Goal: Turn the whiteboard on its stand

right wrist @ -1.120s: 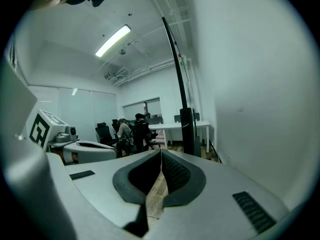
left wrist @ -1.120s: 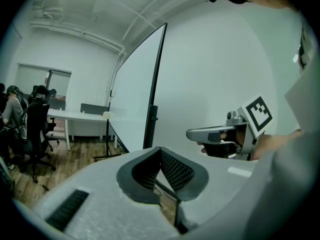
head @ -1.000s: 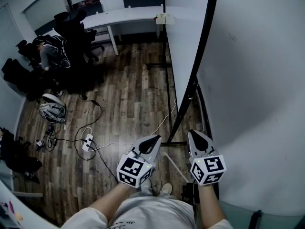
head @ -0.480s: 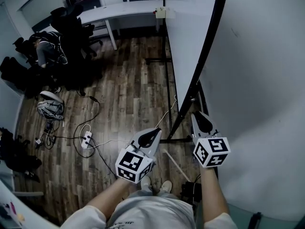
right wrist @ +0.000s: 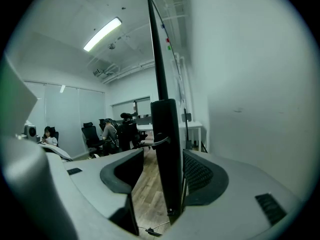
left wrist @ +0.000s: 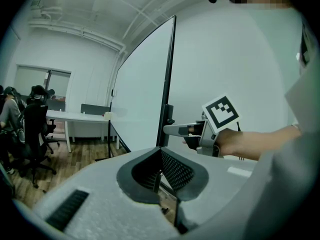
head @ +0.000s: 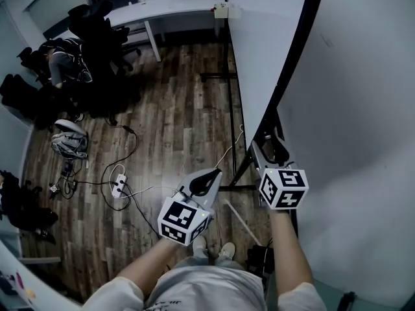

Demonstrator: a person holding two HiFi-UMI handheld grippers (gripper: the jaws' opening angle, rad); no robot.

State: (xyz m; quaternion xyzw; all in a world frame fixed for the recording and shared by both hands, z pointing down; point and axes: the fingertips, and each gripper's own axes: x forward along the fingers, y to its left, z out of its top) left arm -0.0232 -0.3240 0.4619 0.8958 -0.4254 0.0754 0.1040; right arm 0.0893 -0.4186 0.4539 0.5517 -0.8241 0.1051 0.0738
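The whiteboard (head: pixel 259 50) stood edge-on up the right half of the head view, its white face toward the room and a pale wall (head: pixel 363 109) close behind it. At lower right the right gripper (head: pixel 268 146), nearly level on an outstretched forearm, straddled the board's black edge (right wrist: pixel 167 154). Its jaws had just been opening and stood wide apart, the edge near the right-hand jaw and clear of the other, unclamped. The left gripper (head: pixel 206 179) hung just left of it over the wooden floor (head: pixel 175 128), pointing the same way, jaws closed together on nothing. The stand's thin black rail (head: pixel 231 115) ran along the floor under the board. Left of centre lay a power strip (head: pixel 118 190) with cables; a white desk (head: pixel 168 8) and dark office chairs (head: pixel 97 31) filled the upper left
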